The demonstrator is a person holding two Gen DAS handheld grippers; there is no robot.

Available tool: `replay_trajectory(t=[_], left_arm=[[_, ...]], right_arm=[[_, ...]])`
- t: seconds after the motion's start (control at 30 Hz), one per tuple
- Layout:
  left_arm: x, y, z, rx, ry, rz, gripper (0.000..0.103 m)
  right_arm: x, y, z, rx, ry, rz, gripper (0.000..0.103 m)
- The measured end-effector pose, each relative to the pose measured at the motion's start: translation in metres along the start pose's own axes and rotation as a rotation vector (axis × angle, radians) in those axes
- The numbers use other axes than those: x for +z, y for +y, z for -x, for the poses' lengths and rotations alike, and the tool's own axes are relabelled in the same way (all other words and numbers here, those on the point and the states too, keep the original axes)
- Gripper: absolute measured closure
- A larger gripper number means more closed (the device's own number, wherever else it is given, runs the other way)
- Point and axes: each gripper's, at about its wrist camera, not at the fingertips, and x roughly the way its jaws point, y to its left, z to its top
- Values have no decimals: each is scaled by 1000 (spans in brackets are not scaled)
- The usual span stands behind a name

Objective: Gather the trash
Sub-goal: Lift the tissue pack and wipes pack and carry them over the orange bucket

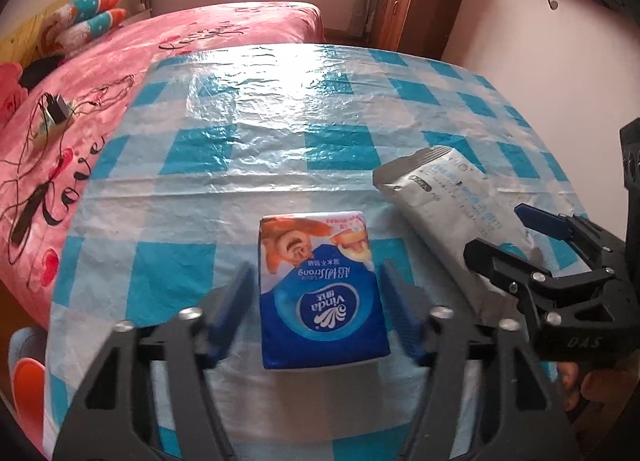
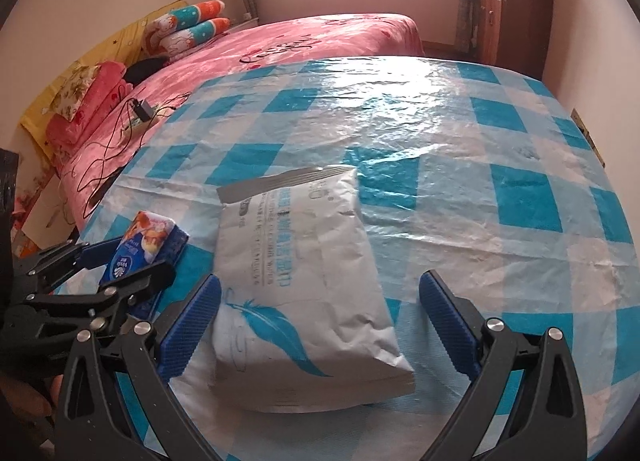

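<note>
Left wrist view: two packs on a blue-checked tablecloth (image 1: pixel 280 109).
Left gripper (image 1: pixel 316 281) straddles the blue tissue pack (image 1: pixel 320 301), pads apart, not pressing. Right gripper (image 2: pixel 320 293) brackets the white wipes pouch (image 2: pixel 296 261), fingers wide. Behind the table: pink bed (image 1: pixel 100 61), wooden cabinet (image 1: pixel 412 1).

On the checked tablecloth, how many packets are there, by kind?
Blue Vinda tissue pack: 1
White wet-wipes pack with blue feather print: 1
Total: 2
</note>
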Motion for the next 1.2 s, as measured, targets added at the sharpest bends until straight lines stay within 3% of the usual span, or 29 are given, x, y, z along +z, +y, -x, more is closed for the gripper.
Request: replay_trajectory(t=[0.23, 0.3, 0.37, 0.57, 0.87, 1.2], left_arm=[[1, 3, 5, -21, -3, 28, 50], [0, 4, 9, -25, -14, 32, 50], [1, 7, 15, -43, -25, 37, 50], [1, 13, 29, -58, -56, 38, 50], [-10, 36, 42, -52, -72, 49, 50], [-25, 66, 61, -38, -98, 53, 50]], right_arm=[[1, 12, -6, -30, 16, 57, 5], [2, 16, -7, -42, 19, 76, 8], [1, 19, -7, -60, 14, 96, 18], [0, 20, -7, -56, 8, 109, 25], [-1, 26, 4, -47, -52, 130, 27], [-2, 32, 18, 19, -136, 82, 27]])
